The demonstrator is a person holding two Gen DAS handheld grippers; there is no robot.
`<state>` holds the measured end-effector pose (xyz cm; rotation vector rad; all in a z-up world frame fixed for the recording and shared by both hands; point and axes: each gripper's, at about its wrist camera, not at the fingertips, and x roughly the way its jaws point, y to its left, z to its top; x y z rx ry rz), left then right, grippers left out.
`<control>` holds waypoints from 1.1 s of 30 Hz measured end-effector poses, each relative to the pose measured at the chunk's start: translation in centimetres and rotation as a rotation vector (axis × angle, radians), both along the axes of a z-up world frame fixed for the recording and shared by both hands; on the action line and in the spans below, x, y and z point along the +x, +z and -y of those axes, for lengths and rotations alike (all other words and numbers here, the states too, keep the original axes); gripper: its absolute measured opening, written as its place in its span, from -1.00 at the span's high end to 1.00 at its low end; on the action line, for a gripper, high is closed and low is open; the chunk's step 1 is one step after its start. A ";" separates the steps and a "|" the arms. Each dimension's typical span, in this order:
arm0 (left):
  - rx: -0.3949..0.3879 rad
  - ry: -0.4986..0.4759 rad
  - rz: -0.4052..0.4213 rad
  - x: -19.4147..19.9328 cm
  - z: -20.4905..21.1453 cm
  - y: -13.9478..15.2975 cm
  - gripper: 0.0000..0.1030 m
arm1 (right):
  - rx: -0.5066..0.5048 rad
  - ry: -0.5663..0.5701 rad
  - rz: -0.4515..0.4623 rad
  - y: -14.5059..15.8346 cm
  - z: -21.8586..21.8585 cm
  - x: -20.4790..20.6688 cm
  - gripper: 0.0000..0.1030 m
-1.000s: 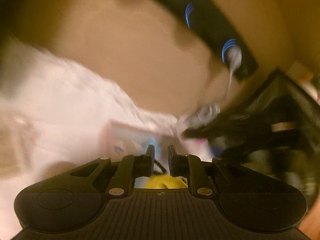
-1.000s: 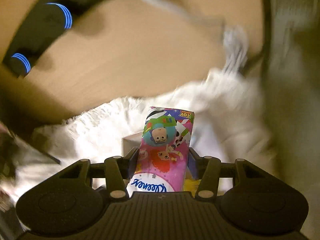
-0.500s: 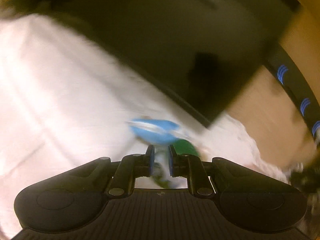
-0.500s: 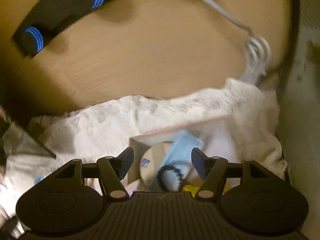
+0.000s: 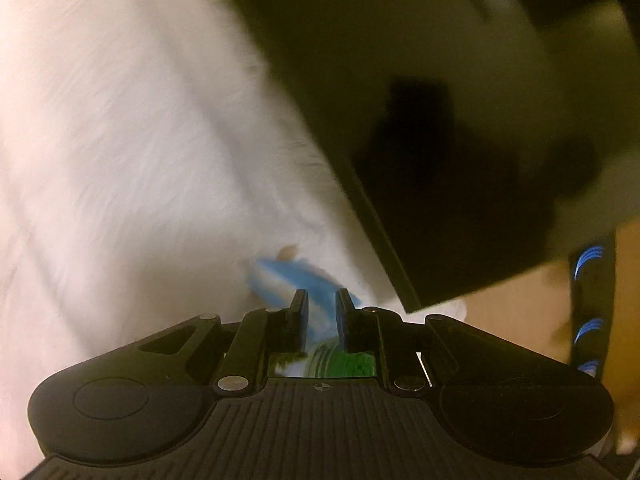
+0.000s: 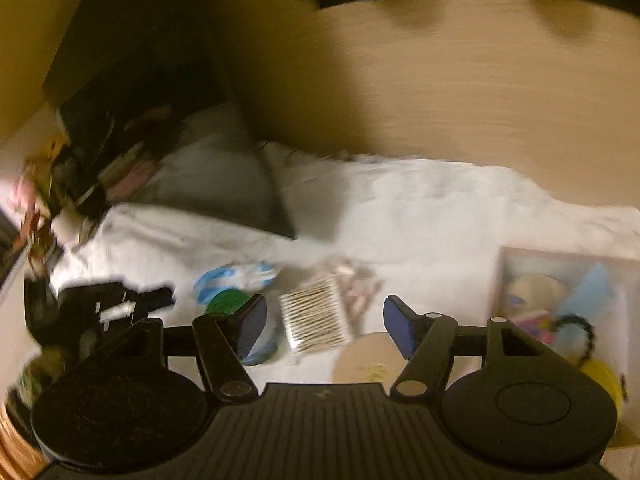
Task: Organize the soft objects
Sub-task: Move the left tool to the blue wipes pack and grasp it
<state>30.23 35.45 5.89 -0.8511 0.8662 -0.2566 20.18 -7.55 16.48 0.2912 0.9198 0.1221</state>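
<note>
My left gripper (image 5: 322,308) hangs low over a white furry rug (image 5: 120,140) with its jaws nearly together and nothing pressed between them. A blurred blue-and-white soft pack (image 5: 288,280) lies just ahead of its tips, and something green (image 5: 356,362) lies under it. The right wrist view shows that pack (image 6: 234,276), the green thing (image 6: 226,300) and the left gripper (image 6: 120,304) beside them. My right gripper (image 6: 324,320) is open and empty above a clear pack of cotton swabs (image 6: 314,320) and a round beige pad (image 6: 368,356). A pale box (image 6: 560,264) at the right holds several small items.
A dark box or bin (image 5: 440,120) stands along the rug's edge. An open black bag (image 6: 120,120) with clutter lies at the rug's far left. Bare wood floor (image 6: 440,80) stretches beyond the rug. A black piece with blue stripes (image 5: 588,280) is at the right.
My right gripper let go of the printed tissue pack, opened wide and swung left from the box to the loose items. My left gripper swept across the rug to the blue-and-white pack, still shut.
</note>
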 end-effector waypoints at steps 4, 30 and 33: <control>0.359 -0.266 0.289 0.7 3.4 4.0 0.65 | -0.014 0.071 -0.005 -0.6 -2.5 0.9 -0.27; 1.130 -0.918 0.675 2.8 11.6 0.1 0.21 | -0.186 0.232 -0.052 -3.7 -5.3 -2.9 -0.27; 1.105 -0.875 0.638 4.9 12.0 -0.1 -0.04 | -0.178 0.238 -0.063 -4.0 -5.4 -3.2 -0.27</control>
